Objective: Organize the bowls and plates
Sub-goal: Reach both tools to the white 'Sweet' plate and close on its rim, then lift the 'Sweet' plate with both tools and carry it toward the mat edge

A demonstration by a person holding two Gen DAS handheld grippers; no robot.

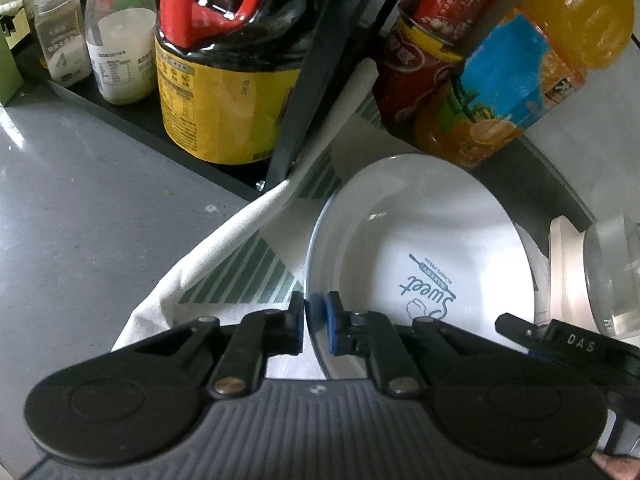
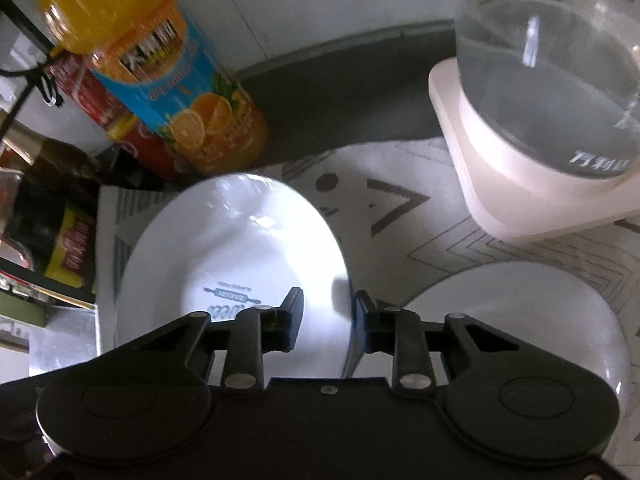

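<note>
The far side of the printed bowl (image 1: 420,248) is closed off by the orange juice bottle (image 1: 532,64), the red can (image 1: 436,40) and the dark sauce jug (image 1: 224,60) on the black rack (image 1: 296,92). On its right, passage is narrowed by the glass kettle (image 2: 552,68) on its white base (image 2: 500,184). A strip of patterned cloth (image 2: 400,208) is left bare between bowl and kettle. A second white dish (image 2: 540,320) lies near the bowl's right rim, apparently just apart. Open grey counter (image 1: 80,200) is seen on the left.
</note>
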